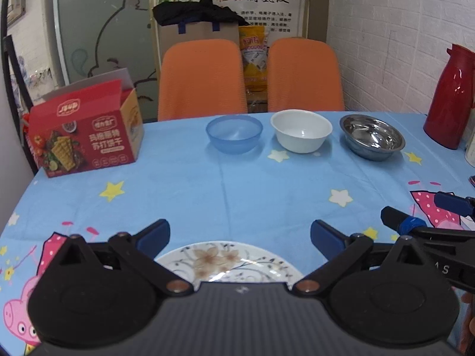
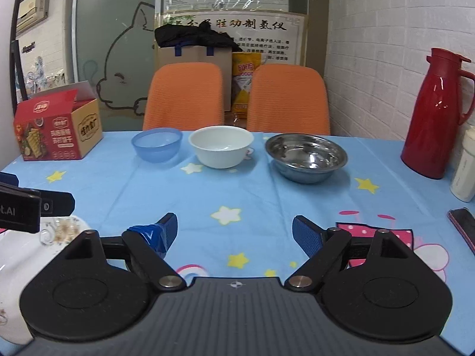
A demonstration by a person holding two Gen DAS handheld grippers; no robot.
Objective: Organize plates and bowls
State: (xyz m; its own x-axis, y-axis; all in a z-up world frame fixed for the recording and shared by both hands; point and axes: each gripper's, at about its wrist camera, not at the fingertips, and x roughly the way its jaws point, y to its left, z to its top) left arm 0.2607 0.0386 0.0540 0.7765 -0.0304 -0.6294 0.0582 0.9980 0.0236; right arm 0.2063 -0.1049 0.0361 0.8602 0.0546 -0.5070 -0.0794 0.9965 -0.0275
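Blue-padded fingers of the left gripper (image 1: 240,238) are spread wide, nothing between them, hovering just above the near edge of a floral plate (image 1: 228,262) that lies flat on the table (image 1: 207,184). Right gripper (image 2: 234,231) sits just to the right of it, fingers likewise spread and empty, over bare star-print cloth; the left finger carries a wrap of blue tape (image 2: 151,234). From the right wrist view the plate shows at the near left, partly hidden by the left gripper's body. Near right edge: a dark flat object, possibly a phone (image 2: 463,225), too cropped to confirm. Far side of the table, three bowls in a row, apart from each other, all upright: blue plastic bowl (image 1: 234,133) left, white bowl (image 1: 301,130) centre, steel bowl (image 1: 372,136) right. Far left: open red cracker box (image 1: 86,139). Far right: red thermos jug (image 2: 436,115) against the brick wall, with a pale bottle (image 2: 466,166) beside it. Behind the table stand two orange chairs (image 1: 202,80).
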